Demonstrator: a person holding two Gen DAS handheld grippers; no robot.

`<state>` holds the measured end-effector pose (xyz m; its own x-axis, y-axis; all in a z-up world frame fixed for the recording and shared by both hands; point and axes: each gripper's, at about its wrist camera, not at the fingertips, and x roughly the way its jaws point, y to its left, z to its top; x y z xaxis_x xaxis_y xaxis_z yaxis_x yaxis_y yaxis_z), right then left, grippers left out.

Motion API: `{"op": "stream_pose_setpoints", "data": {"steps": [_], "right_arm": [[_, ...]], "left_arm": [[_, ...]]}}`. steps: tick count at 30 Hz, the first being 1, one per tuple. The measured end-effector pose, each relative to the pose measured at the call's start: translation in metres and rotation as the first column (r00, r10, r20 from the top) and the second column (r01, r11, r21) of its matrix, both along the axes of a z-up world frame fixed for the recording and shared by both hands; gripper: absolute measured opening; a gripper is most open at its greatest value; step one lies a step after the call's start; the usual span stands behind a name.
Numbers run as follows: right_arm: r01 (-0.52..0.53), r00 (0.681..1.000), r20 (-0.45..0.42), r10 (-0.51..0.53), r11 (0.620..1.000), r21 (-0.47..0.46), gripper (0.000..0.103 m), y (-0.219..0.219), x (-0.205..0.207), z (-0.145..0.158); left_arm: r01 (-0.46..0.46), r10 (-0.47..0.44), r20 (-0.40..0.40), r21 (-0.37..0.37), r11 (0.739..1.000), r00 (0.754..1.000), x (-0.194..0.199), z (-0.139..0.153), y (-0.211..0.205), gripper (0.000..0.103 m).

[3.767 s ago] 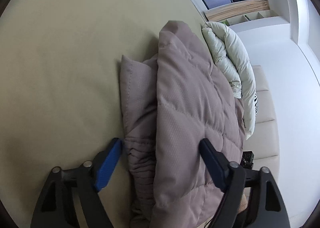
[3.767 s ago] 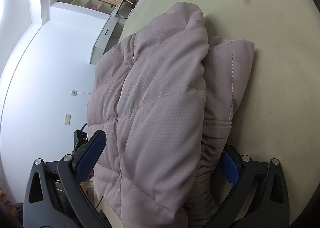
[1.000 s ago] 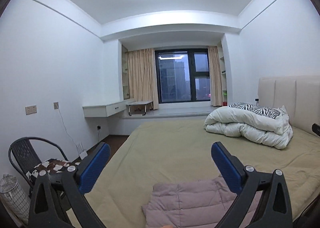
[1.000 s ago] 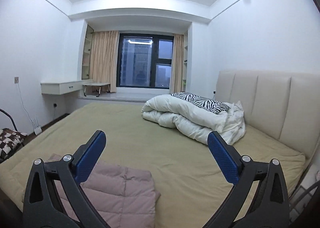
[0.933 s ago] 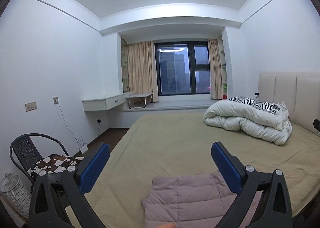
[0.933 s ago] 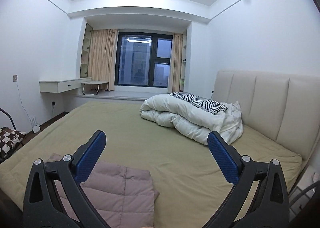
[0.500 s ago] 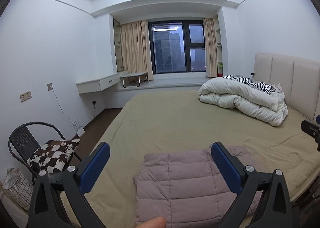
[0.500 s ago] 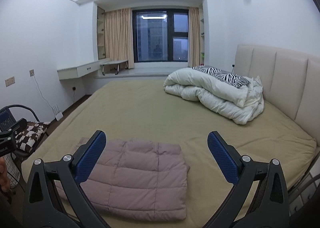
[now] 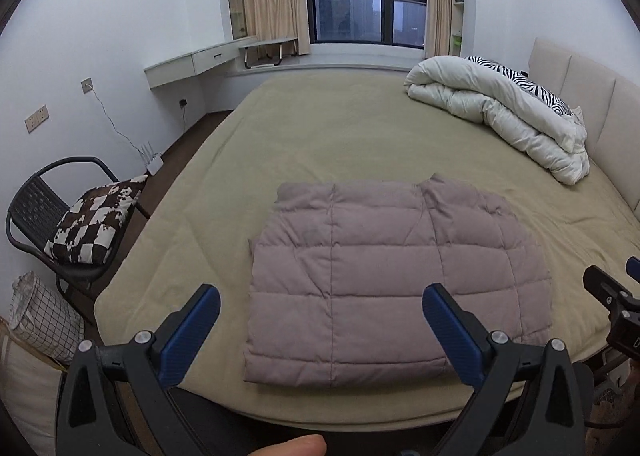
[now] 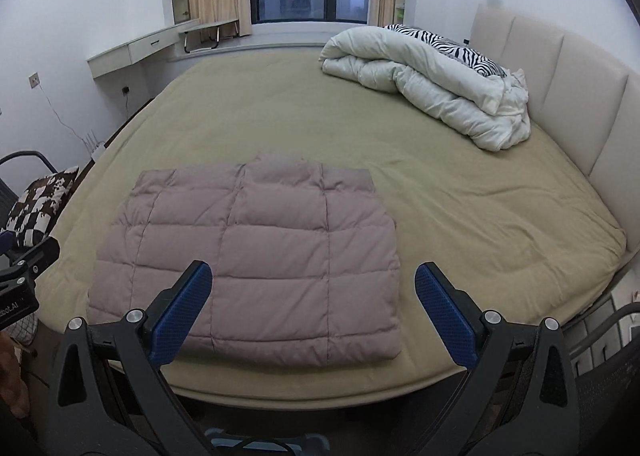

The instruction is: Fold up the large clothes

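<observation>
A mauve quilted puffer jacket (image 9: 392, 268) lies folded into a flat rectangle near the front edge of the bed (image 9: 344, 136); it also shows in the right wrist view (image 10: 256, 252). My left gripper (image 9: 320, 300) is open and empty, held above the bed's front edge and apart from the jacket. My right gripper (image 10: 312, 276) is open and empty, likewise raised short of the jacket. The right gripper's body shows at the far right of the left wrist view (image 9: 616, 308). The left gripper's body shows at the left edge of the right wrist view (image 10: 24, 276).
A white duvet (image 10: 432, 76) with a zebra pillow (image 10: 452, 44) lies bunched by the padded headboard (image 10: 580, 96). A black chair (image 9: 52, 216) with a checked cushion stands left of the bed, a wire basket (image 9: 40, 320) below it. A desk (image 9: 200, 60) and window lie beyond.
Both grippers have let go of the jacket and pulled back and up from it. The views have tilted down from the room toward the folded jacket on the bed.
</observation>
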<state>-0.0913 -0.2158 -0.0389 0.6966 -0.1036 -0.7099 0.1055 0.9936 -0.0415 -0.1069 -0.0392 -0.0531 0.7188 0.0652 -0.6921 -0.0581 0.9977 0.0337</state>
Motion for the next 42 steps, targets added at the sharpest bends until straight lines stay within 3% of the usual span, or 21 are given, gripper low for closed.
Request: {"op": "stream_pose_setpoints", "data": {"steps": [6,42], "right_arm": [[-0.011,0.998,-0.067,0.012,1.0,0.018,0.103,0.013,0.006,-0.02],[-0.003,0.997,-0.073,0.003,1.0,-0.001,0.103,0.019,0.007,-0.018]], "left_arm": [[0.01,-0.01,-0.034,0.003,1.0,0.999,-0.002,-0.008,0.0,0.103],[-0.013,0.012,-0.049,-0.012,1.0,0.999,-0.005,-0.019,0.005,0.103]]}}
